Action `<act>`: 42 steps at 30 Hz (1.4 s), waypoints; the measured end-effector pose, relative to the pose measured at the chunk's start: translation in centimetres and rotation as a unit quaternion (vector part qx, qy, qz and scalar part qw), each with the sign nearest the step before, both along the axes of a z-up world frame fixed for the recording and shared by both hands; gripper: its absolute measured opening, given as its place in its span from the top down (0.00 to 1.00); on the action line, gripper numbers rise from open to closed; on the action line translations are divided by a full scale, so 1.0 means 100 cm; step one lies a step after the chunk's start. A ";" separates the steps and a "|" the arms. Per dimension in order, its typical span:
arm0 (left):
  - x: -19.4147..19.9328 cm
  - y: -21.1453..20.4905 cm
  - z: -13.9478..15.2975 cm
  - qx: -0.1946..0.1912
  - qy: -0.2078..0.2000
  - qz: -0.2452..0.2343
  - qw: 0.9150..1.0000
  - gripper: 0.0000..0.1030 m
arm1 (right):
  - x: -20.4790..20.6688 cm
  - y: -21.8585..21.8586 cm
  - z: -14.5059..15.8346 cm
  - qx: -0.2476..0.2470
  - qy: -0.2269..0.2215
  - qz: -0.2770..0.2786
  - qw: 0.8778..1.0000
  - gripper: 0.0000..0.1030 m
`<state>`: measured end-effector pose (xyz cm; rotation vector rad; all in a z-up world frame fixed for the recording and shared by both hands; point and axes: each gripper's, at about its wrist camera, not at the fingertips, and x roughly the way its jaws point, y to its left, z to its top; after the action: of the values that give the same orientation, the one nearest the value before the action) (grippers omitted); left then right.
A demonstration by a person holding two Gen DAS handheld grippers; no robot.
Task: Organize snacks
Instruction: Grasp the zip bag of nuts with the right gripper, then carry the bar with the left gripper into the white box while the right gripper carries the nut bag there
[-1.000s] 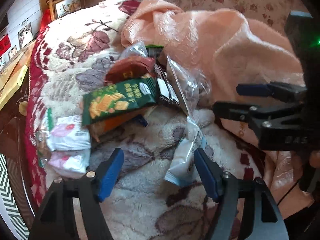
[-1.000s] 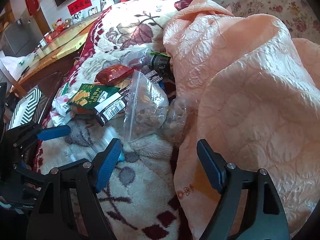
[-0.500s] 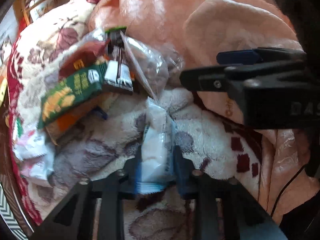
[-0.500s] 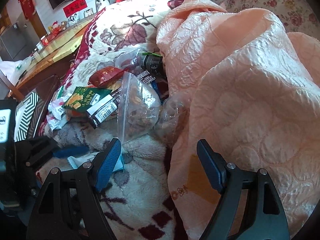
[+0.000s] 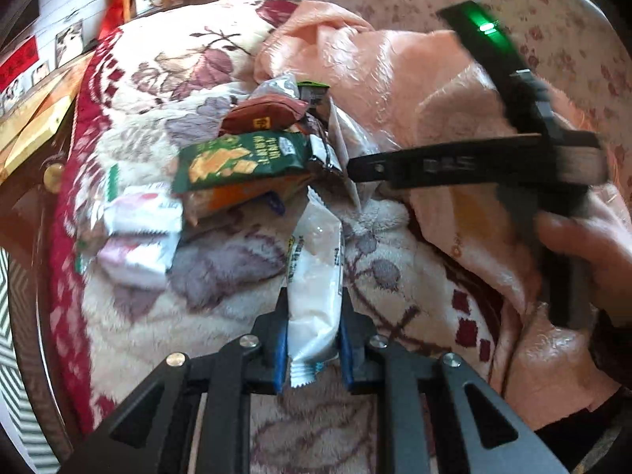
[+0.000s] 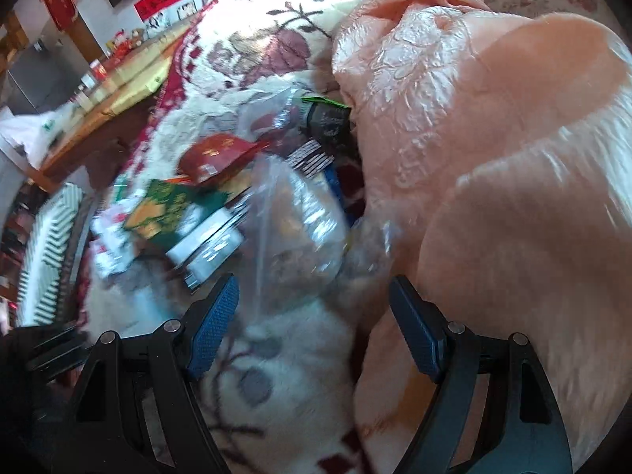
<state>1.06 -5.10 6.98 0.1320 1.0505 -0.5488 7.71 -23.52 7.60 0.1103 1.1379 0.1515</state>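
- Far left, left wrist view: two white-and-pink packets (image 5: 138, 233) lie stacked near the bed's edge, on the floral blanket (image 5: 158, 79).
- Next right: green cracker bag (image 5: 241, 160) lies on top of an orange packet (image 5: 241, 197); a dark red pouch (image 5: 264, 116) sits just behind them.
- Centre: left hand-held gripper (image 5: 312, 339) has just been closing and now pinches the white snack packet (image 5: 316, 276) between its blue pads; the packet stands up out of the jaws, its top end near the pile, its crimped bottom end poking out below the pads.
- Right of the pile: clear plastic bag (image 5: 347, 146), edge-on in this view, leans by the peach quilt (image 5: 395, 79).
- Far right: right hand-held gripper's black body crosses the view, held by a hand (image 5: 584, 252), tip near the clear bag.
- Right wrist view, blurred, left: the same pile, green bag (image 6: 173, 213), red pouch (image 6: 217, 154), barcode box (image 6: 209, 245).
- Centre: clear bag (image 6: 300, 229) with brownish snacks lies just ahead of the right hand-held gripper (image 6: 314, 320), whose jaws are spread wide with nothing between the pads.
- Right: peach quilt (image 6: 493, 158) fills the rest.
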 end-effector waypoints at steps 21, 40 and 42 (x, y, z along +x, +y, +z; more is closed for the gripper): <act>-0.009 0.018 0.003 -0.021 0.007 0.053 0.998 0.78 | 0.001 0.002 -0.003 0.054 -0.020 0.077 0.995 0.69; -0.004 0.024 0.001 -0.028 0.011 0.071 0.997 0.78 | 0.022 0.008 -0.028 0.029 0.029 0.065 0.997 0.56; -0.005 0.026 0.004 -0.032 0.006 0.076 0.997 0.78 | 0.014 0.006 -0.019 0.052 0.023 0.070 0.996 0.59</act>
<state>0.55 -2.45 7.36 -0.0079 1.0447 -0.4441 9.09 -22.91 5.70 0.1265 1.1841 0.3352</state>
